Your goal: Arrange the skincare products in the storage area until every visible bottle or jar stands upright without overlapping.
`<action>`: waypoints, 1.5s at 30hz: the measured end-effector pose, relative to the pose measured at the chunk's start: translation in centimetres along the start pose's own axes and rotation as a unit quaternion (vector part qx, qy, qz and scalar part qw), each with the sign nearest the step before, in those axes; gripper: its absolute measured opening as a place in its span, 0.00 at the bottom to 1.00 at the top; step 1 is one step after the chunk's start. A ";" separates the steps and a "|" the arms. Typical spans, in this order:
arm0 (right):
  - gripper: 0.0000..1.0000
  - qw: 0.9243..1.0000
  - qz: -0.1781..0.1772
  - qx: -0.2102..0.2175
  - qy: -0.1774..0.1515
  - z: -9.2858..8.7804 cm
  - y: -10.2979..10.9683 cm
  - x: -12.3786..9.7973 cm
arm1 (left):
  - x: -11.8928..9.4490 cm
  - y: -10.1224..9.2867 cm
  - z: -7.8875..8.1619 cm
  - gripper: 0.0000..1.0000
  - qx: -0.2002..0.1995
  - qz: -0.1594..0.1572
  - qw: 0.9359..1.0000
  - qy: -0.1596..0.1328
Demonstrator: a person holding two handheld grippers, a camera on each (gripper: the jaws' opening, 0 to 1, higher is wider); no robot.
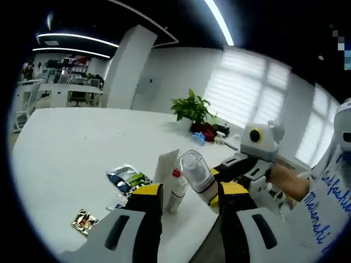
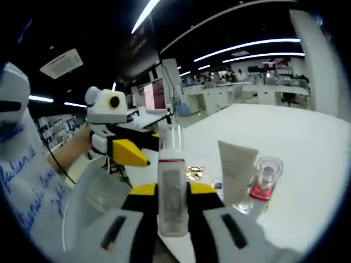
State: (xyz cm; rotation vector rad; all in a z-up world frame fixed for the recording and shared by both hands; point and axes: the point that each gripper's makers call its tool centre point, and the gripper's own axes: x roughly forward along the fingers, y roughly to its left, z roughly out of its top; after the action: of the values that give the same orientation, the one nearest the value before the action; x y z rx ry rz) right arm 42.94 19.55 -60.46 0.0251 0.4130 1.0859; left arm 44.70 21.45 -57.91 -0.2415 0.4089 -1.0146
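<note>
Clear bottle: the clear bottle stands upright between the right gripper jaws, which pinch its sides; a red band runs round its shoulder and the grey label is too blurred to read. In the left gripper view the same clear bottle is seen tilted, cap toward the camera.
White tube: the white tube stands on end just beside the small bottle, which has a clear cap and red collar; no print readable.
Left gripper: the left gripper has its jaws spread with nothing between them.
Sachets: flat sachets lie on the desk; writing illegible.
Writing: blue handwriting on a white sleeve, not legible.
Desk: white desk.
Room: office, potted plant, window blinds, ceiling light strips.
</note>
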 end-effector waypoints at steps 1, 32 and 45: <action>0.19 1.000 0.005 0.001 0.000 0.0 0.3 0.1 | 0.1 0.0 0.1 0.37 -0.003 -0.004 1.000 -0.002; 0.28 0.994 -0.042 -0.073 0.073 -2.3 0.3 1.5 | 2.1 0.2 0.1 0.21 -0.031 -0.010 0.999 0.008; 0.25 0.992 0.054 -0.093 0.071 -2.2 2.4 1.7 | 0.7 -1.7 -2.1 0.21 0.084 -0.093 0.988 0.095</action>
State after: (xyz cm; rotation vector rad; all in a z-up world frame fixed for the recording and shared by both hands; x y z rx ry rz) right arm 40.83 21.75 -62.50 -0.1989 0.4406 1.2339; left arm 42.75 19.94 -59.31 -0.0309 0.4765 -1.2535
